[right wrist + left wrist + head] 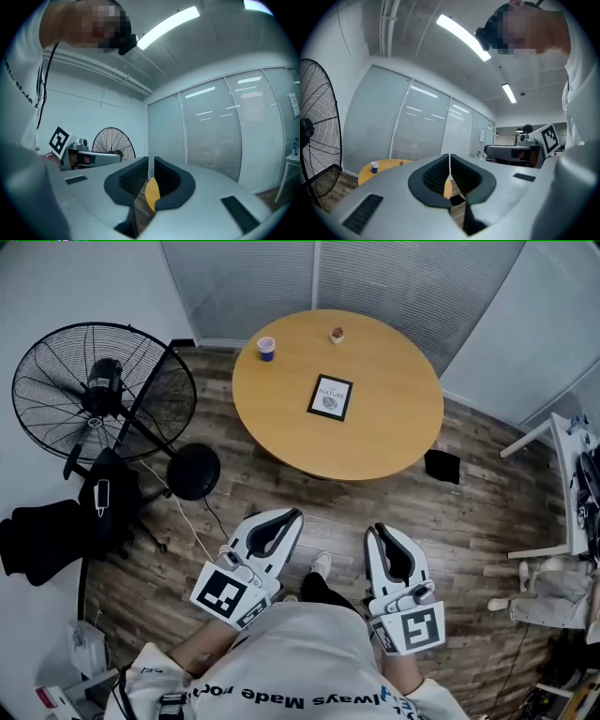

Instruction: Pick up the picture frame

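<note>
Both tools (294, 515) (379, 529) far from picture frame (330, 397).

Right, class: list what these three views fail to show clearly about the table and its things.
Picture frame: print too small, head view; left gripper and right gripper block it in their own views.
Brown item: too small to identify.
Table base: hidden under its top.

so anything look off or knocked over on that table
Nothing much stands out. The picture frame lies flat, face up, on the round table, a bit turned rather than standing. The cup stands upright near the far edge, with no spill visible.
</note>
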`<state>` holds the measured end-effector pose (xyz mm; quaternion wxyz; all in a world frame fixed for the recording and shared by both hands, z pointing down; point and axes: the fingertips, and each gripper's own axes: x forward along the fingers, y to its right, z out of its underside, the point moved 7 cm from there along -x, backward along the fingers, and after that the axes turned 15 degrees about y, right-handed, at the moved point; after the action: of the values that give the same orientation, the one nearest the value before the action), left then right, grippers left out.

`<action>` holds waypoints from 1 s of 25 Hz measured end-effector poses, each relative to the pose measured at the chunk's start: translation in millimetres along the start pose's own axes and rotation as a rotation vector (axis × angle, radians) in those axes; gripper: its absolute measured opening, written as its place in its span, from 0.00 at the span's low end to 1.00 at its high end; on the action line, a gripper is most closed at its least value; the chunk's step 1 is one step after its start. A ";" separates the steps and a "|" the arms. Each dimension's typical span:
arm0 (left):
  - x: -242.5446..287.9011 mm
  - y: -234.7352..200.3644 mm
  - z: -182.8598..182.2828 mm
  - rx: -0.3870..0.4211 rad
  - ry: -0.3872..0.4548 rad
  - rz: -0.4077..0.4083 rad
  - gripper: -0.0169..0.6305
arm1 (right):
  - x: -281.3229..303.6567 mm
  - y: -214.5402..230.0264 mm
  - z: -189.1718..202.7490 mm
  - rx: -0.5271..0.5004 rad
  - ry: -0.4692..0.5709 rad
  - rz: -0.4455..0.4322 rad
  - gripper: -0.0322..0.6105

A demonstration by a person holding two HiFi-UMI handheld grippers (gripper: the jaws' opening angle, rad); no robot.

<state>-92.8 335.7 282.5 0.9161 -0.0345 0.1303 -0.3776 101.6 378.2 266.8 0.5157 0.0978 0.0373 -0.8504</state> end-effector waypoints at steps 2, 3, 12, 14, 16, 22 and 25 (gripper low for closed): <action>15.6 -1.8 3.5 0.001 -0.003 -0.002 0.08 | 6.1 14.8 1.7 0.004 0.001 -0.001 0.14; 23.8 -2.5 5.3 0.002 -0.004 -0.003 0.08 | 9.2 22.8 2.4 0.007 0.002 -0.001 0.14; 88.2 -3.5 19.6 0.010 -0.022 -0.006 0.08 | 29.6 85.6 6.6 0.008 0.011 -0.015 0.14; 103.3 -4.0 23.7 0.010 -0.024 -0.005 0.08 | 33.6 100.2 7.7 0.010 0.012 -0.017 0.13; 117.0 -4.8 27.6 0.011 -0.024 -0.003 0.08 | 37.5 113.4 9.2 0.010 0.012 -0.020 0.13; 144.1 -0.1 38.9 0.009 -0.010 0.004 0.08 | 39.8 142.5 14.7 0.005 0.015 -0.027 0.12; 153.6 1.1 43.1 0.011 -0.014 0.007 0.08 | 42.8 152.8 16.3 0.008 0.016 -0.028 0.12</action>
<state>24.0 227.4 291.2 0.9185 -0.0316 0.1222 -0.3747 215.4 267.1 279.7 0.5029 0.1062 0.0396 -0.8569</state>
